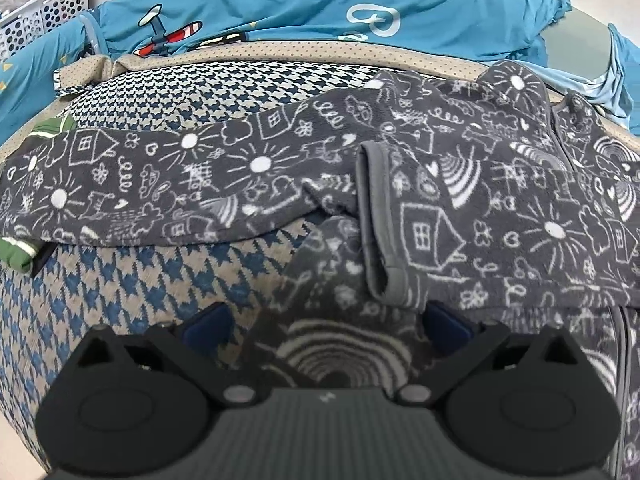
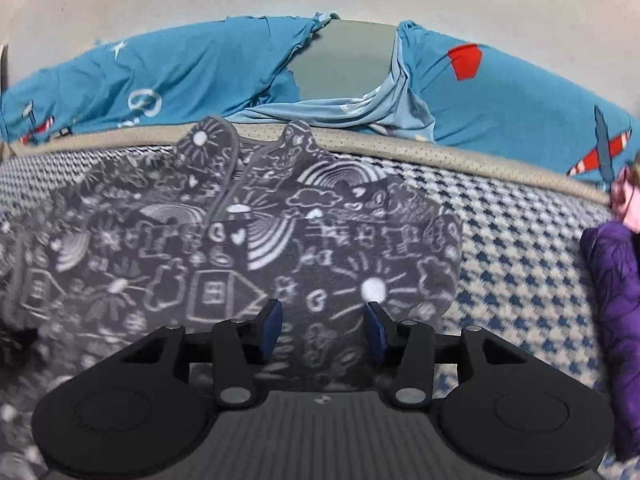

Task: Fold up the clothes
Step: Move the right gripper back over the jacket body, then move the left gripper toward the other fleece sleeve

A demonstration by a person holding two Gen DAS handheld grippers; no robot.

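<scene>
A: Jaws first. The left gripper [image 1: 324, 326] stands spread wide over the grey doodle-print garment [image 1: 500, 216], nothing pinched. The right gripper [image 2: 322, 330] has its jaws parted too, fabric under the gap, pads not pressing.

B: And where's the garment lying?

A: Spread across the houndstooth cushion [image 1: 132, 280], one sleeve [image 1: 140, 184] thrown out sideways, its cuff [image 1: 374, 216] folded back on the body.

B: How will it handle?

A: Soft, light, fleecy, I'd judge; limp, likely to sag. Best pinched at the cuff or hem edge
</scene>
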